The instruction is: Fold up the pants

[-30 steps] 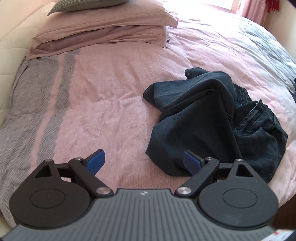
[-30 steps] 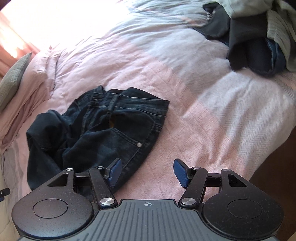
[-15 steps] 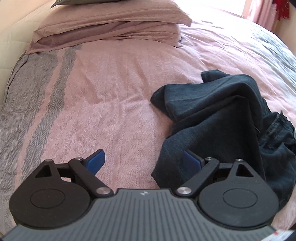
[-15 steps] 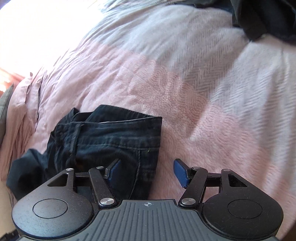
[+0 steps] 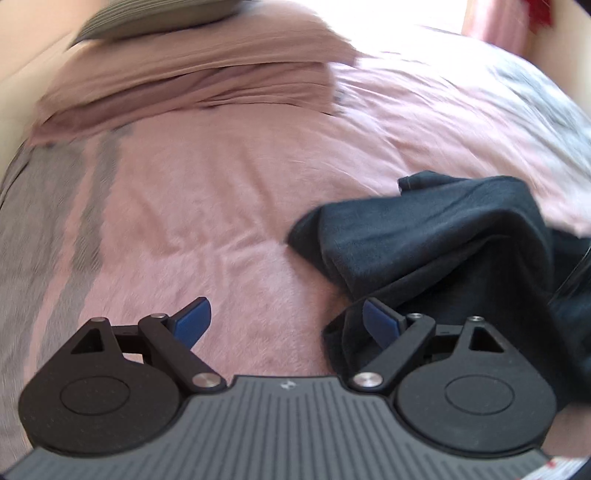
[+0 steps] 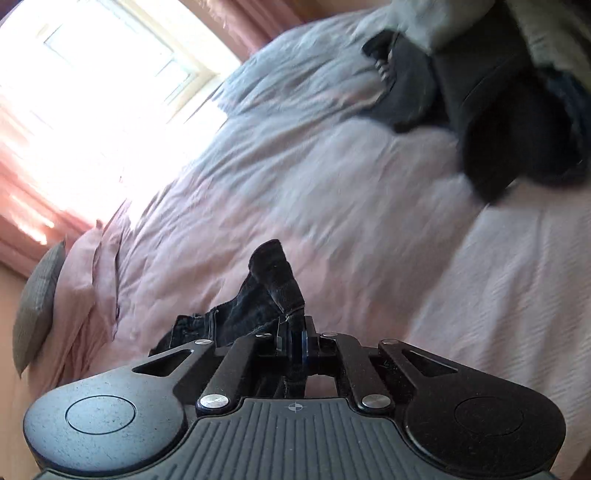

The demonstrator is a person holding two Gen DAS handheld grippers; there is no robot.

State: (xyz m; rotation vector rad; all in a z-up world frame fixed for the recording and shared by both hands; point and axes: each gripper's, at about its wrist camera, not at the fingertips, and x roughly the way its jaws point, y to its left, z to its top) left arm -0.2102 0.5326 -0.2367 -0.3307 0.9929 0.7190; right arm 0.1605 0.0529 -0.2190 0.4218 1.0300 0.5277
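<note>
Dark denim pants (image 5: 443, 236) lie crumpled on the pink bedspread (image 5: 192, 221), at the right of the left wrist view. My left gripper (image 5: 286, 310) hovers low over the bed with its jaws wide and closing slightly. Its right finger (image 5: 380, 321) sits over the pants' near edge, and only bedspread lies between the pads. In the right wrist view my right gripper (image 6: 295, 332) is shut on a bunched edge of the pants (image 6: 273, 280), which sticks up beyond the pads. The rest of the pants is hidden behind that gripper.
Stacked pink pillows (image 5: 192, 74) and a grey cushion (image 5: 147, 14) lie at the head of the bed. A heap of other dark and grey clothes (image 6: 498, 110) sits at the far right of the bed. A bright window (image 6: 110, 55) with pink curtains is behind.
My right gripper closed on the edge of the pants and tilted, with the cloth now raised between its pads. My left gripper sank toward the bed, nearer the pants' leg.
</note>
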